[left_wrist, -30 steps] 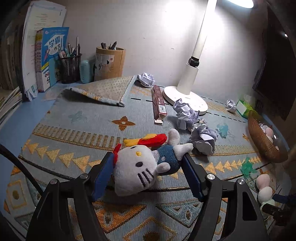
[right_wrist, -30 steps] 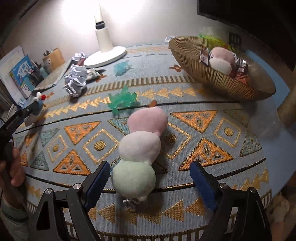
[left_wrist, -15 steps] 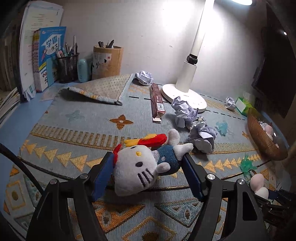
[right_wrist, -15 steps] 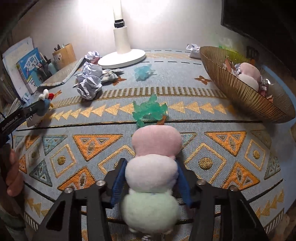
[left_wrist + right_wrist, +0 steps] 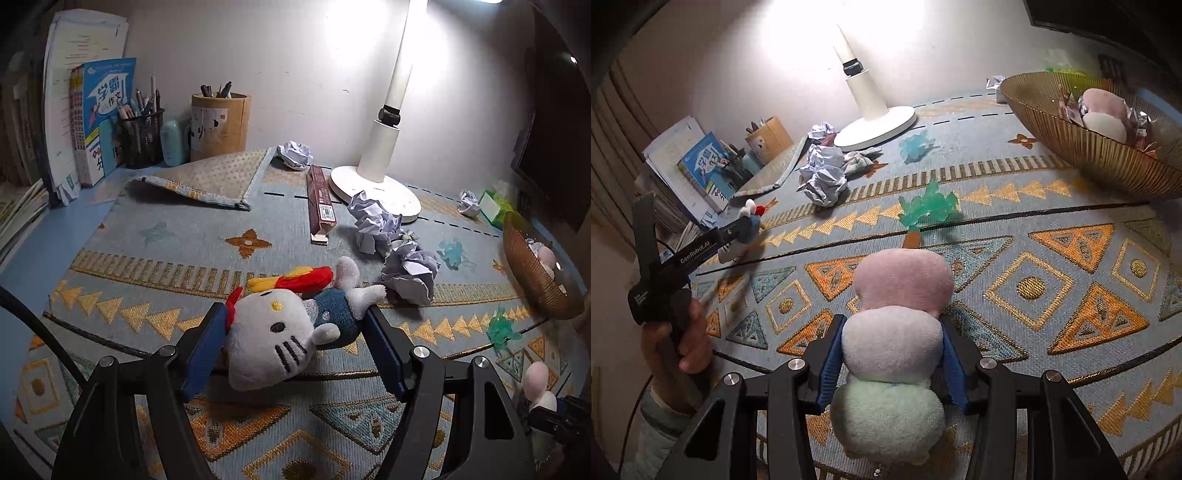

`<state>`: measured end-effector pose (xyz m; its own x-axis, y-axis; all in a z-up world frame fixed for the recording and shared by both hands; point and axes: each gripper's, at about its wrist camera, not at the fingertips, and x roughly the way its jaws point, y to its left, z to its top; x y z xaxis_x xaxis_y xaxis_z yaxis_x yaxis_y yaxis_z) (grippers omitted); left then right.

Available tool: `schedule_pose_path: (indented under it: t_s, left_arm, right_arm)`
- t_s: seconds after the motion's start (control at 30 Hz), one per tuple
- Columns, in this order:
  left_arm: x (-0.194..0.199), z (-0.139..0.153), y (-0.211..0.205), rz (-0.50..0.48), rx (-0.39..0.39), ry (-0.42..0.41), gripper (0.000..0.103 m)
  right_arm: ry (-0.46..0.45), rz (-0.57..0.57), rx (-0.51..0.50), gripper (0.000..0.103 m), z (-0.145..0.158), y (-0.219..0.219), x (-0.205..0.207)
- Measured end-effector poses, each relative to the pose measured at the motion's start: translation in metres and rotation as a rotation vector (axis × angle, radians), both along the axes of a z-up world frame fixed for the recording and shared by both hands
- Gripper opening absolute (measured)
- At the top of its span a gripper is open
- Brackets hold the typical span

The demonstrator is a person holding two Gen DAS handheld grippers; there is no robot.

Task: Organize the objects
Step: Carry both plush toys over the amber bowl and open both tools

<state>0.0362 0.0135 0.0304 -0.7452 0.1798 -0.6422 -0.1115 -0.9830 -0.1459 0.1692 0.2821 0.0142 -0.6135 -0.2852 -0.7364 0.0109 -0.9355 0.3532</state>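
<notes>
My left gripper (image 5: 295,343) is shut on a white cat plush (image 5: 273,339) with a red bow and blue outfit, held just above the patterned mat (image 5: 147,236). My right gripper (image 5: 890,354) is shut on the white middle ball of a three-ball plush (image 5: 897,332) in pink, white and green, lifted over the mat. It also shows at the right edge of the left wrist view (image 5: 537,384). The left gripper with the cat plush (image 5: 750,225) shows at the left of the right wrist view. A gold ribbed bowl (image 5: 1071,133) at the right holds another plush and wrappers.
Crumpled paper balls (image 5: 391,243), a brown box (image 5: 321,199) and a white lamp base (image 5: 373,188) stand mid-table. Green (image 5: 927,206) and blue (image 5: 916,144) plastic toys lie on the mat. Books (image 5: 103,118) and pen holders (image 5: 218,125) line the back left.
My right gripper closed on the three-ball plush and lifted it, turning toward the lamp. The left gripper kept holding the cat plush and drew slightly back.
</notes>
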Motion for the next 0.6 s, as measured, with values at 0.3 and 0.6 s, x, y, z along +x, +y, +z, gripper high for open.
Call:
schedule_pose_path:
  t_s: [0.3, 0.6]
  left_arm:
    - [0.017, 0.074, 0.1, -0.231, -0.029, 0.148, 0.072]
    - [-0.017, 0.121, 0.235, -0.422, 0.022, 0.233, 0.072]
  right_arm:
    - [0.12, -0.112, 0.042, 0.047, 0.055, 0.055, 0.017]
    - [0.282, -0.397, 0.212, 0.048, 0.148, 0.165, 0.002]
